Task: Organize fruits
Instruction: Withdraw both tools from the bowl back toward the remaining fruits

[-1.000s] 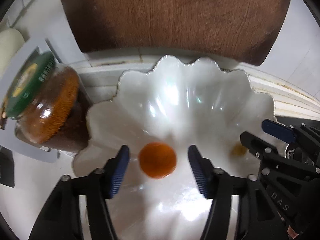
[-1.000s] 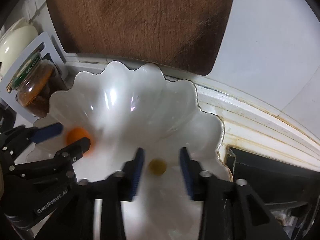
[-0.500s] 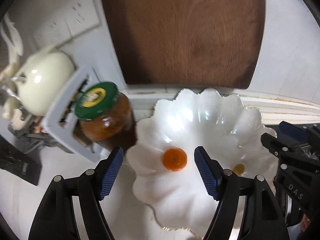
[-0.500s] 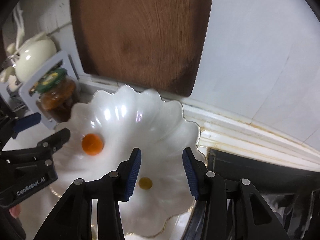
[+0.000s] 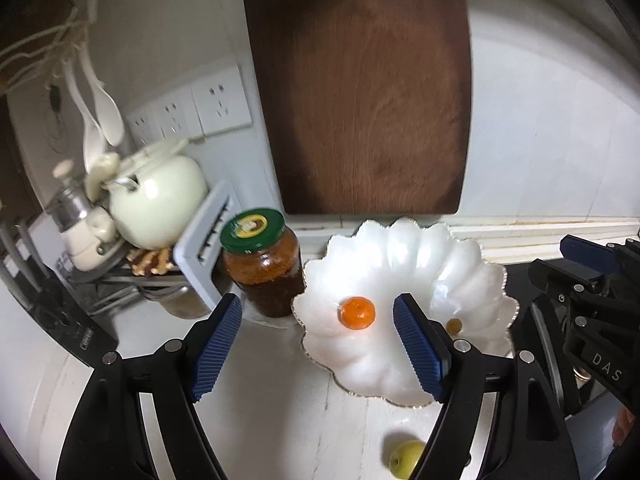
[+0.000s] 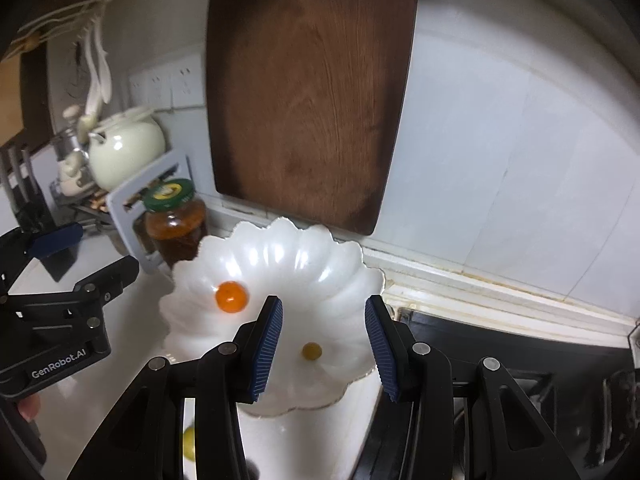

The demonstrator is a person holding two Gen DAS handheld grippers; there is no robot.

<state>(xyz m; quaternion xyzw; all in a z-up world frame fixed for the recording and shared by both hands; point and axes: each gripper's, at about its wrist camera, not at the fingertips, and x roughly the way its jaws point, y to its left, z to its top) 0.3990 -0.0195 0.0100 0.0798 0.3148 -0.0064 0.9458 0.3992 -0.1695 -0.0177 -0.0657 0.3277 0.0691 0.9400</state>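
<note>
Both grippers hang empty over the dish (image 5: 404, 248), left gripper (image 5: 318, 350) opening, right gripper (image 6: 324, 346) parted; orange (image 5: 358, 312) and small fruit (image 6: 311, 351) lie placed, so the green fruit (image 5: 406, 454) below the left gripper seems next.

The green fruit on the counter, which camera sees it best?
The left wrist view. There the green fruit shows nearly whole on the counter, in front of the white dish, partly behind the tongs' arm. In the right wrist view only a yellow-green sliver peeks out between the tongs' arms.
</note>
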